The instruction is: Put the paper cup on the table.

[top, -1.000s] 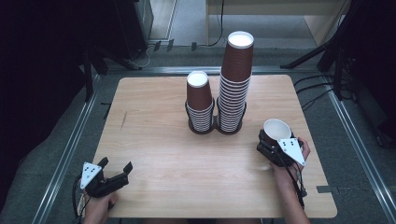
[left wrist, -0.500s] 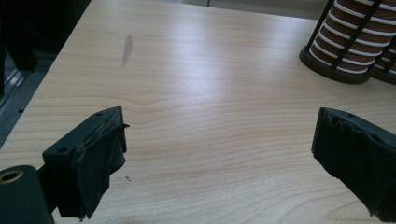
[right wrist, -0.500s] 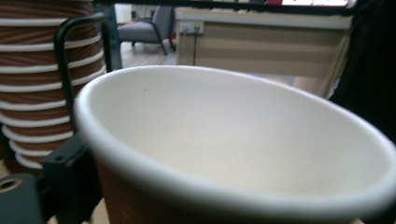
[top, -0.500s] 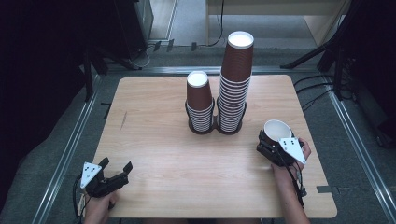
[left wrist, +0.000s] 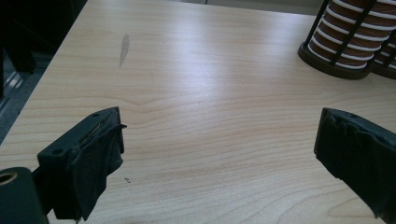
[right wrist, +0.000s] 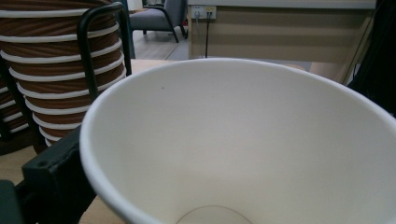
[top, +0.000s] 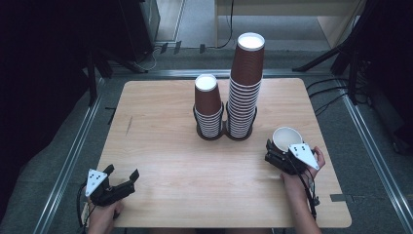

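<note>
Wooden counter (top: 195, 195). Far centre: two stacks of brown paper cups in a black wire holder (top: 224, 130), the short stack (top: 208, 105) on the left, the tall stack (top: 246, 87) on the right, touching side by side. Right gripper (top: 280, 157) at near right, its fingers clamped on a single paper cup (top: 287, 139) with a white inside, mouth up, just near-right of the tall stack. Left gripper (top: 122, 181) at near-left corner, fingers (left wrist: 88, 158) wide apart over bare wood, holding nothing, well apart from the stacks.
</note>
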{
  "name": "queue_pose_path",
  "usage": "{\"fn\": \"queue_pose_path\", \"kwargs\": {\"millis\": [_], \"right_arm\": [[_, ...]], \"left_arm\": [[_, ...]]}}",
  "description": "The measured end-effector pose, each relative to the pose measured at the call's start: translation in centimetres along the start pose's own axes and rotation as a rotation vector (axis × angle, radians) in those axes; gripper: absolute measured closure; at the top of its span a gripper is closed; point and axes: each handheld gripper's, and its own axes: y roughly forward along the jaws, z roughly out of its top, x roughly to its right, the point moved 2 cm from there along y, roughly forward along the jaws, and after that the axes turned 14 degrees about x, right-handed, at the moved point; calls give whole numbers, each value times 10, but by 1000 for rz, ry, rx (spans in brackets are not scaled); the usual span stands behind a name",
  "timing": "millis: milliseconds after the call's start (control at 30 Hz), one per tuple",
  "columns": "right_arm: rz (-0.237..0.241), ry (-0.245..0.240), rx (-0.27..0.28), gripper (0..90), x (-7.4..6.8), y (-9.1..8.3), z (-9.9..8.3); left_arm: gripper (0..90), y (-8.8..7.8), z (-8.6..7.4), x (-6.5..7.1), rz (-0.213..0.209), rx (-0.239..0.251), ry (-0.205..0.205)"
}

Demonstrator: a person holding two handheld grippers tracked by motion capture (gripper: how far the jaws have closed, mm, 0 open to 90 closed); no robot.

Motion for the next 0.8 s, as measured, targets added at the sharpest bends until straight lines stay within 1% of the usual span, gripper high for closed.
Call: {"fn": "queue_pose_path", "kwargs": {"millis": [33,100,300,400,533,700,800], "right_arm": [[-1,18,-14,0,1,-1,0],[-1,26,-21,0,3,-3,0],[7,16,-29,0,8,-12,0],[4,21,-36,0,11,-18,0],[12,21,-40,0,15,-25,-2],[9,35,-39,0,20,-34,-2],[9,33,-41,0,24,-39,-2]], "left_arm": [[20,0,0,0,1,-1,0],[20,0,0,0,1,-1,2],[19,1,0,0,1,-2,0],[20,1,0,0,3,-2,-1],[19,1,0,1,4,-2,1],[20,1,0,1,3,-4,4],[20,1,0,1,2,-3,8]]}}
